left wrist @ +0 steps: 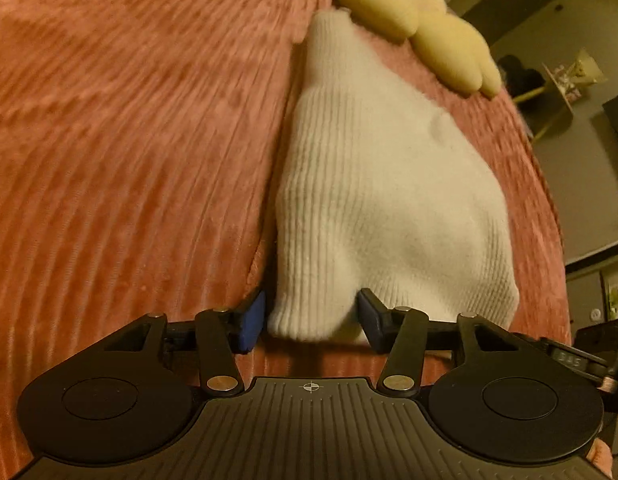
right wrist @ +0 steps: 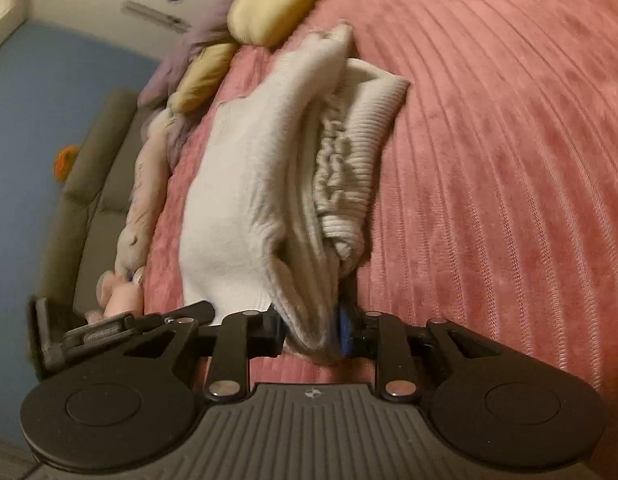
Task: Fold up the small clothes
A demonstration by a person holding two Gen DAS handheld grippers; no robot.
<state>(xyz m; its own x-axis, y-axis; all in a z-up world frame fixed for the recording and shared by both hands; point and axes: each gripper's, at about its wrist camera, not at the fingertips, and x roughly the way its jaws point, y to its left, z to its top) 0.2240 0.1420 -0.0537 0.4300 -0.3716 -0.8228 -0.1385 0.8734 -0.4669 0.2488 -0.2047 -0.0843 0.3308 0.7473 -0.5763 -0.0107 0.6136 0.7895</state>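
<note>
A white ribbed sock (left wrist: 373, 184) lies on the pink ribbed bedspread (left wrist: 129, 140). My left gripper (left wrist: 311, 318) straddles its near corner with the blue pads (left wrist: 251, 320) apart on either side of the cloth. In the right wrist view the sock (right wrist: 269, 184) is bunched, its ribbed cuff (right wrist: 369, 120) folded over to the right. My right gripper (right wrist: 311, 330) is shut on the sock's near end, the cloth pinched between the pads (right wrist: 345, 334).
A yellow plush toy (left wrist: 421, 20) lies at the far end of the sock, and also shows in the right wrist view (right wrist: 269, 4). Pale pink and purple plush toys (right wrist: 145, 184) line the bed's left edge. A grey sofa (right wrist: 89, 184) stands beyond.
</note>
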